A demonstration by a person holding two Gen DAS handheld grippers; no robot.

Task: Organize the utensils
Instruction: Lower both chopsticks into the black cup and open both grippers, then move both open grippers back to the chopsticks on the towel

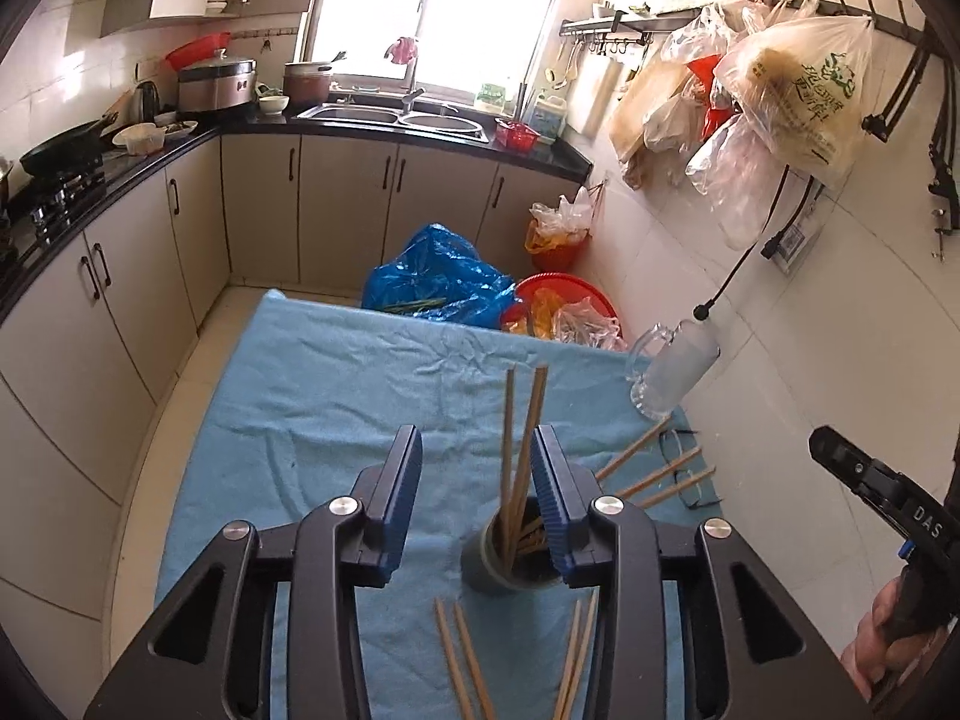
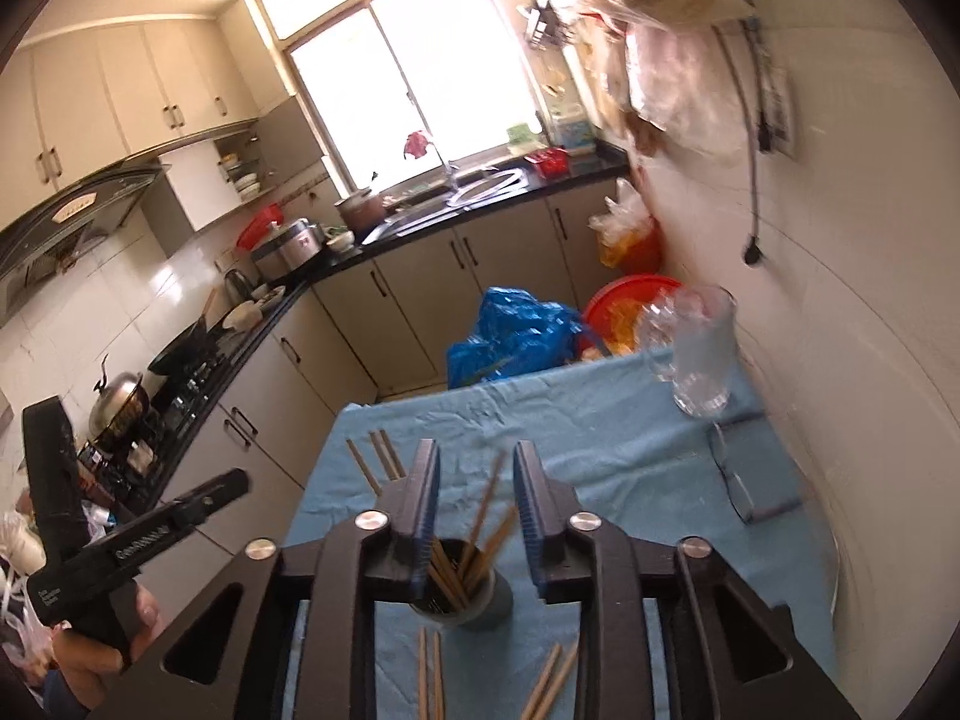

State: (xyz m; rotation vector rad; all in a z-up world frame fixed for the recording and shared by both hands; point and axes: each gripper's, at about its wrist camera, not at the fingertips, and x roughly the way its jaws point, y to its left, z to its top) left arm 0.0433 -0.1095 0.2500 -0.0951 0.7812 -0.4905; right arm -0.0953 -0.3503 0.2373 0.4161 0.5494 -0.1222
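Left gripper [image 1: 477, 462] jaws partly apart, pads gripping nothing; two chopsticks [image 1: 521, 438] lean loose near its right pad. They stand in the grey cup [image 1: 498, 564] on the blue cloth [image 1: 300, 396]. Loose chopsticks on the cloth at 6 and 3 o'clock of the cup. Right gripper [image 2: 474, 483] narrow gap, empty, above the cup. Glass mug [image 1: 666, 369] at 1 o'clock.

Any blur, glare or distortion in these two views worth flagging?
Left wrist: mostly sharp; window blown out white; fisheye bends the cabinets. Right wrist: motion blur smears the mug and hanging bags at right; window overexposed; chopstick cup stays readable.
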